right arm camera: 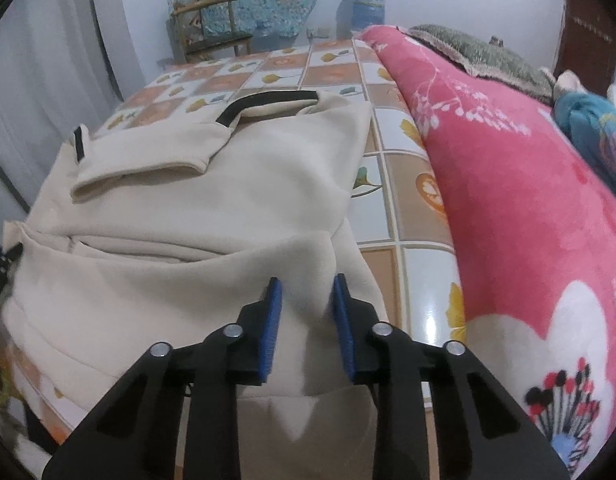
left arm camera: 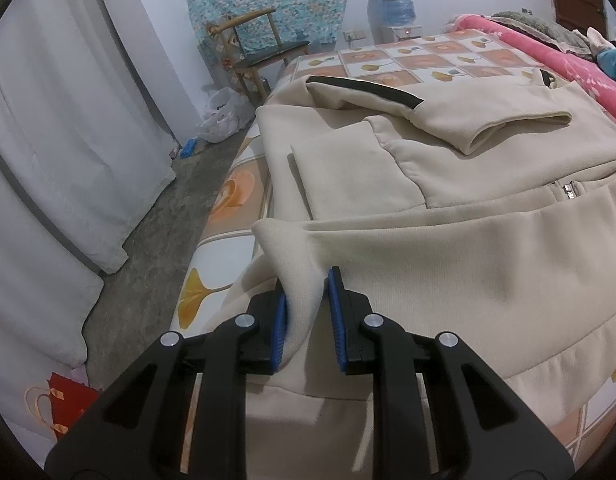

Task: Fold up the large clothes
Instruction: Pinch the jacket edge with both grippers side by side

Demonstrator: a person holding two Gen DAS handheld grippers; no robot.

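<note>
A cream jacket (left arm camera: pixel 468 208) lies on the bed (left arm camera: pixel 424 58), sleeves folded in, beside the pink blanket (right arm camera: pixel 528 200). Our left tool (left arm camera: pixel 305 320) and right tool (right arm camera: pixel 308 328) each pinch a hem corner. Next, we likely carry the hem toward the collar.

1 jacket (left arm camera: pixel 448 240), 2 grippers, 1 chair (left arm camera: pixel 263 44), 1 blanket (right arm camera: pixel 528 200).
</note>
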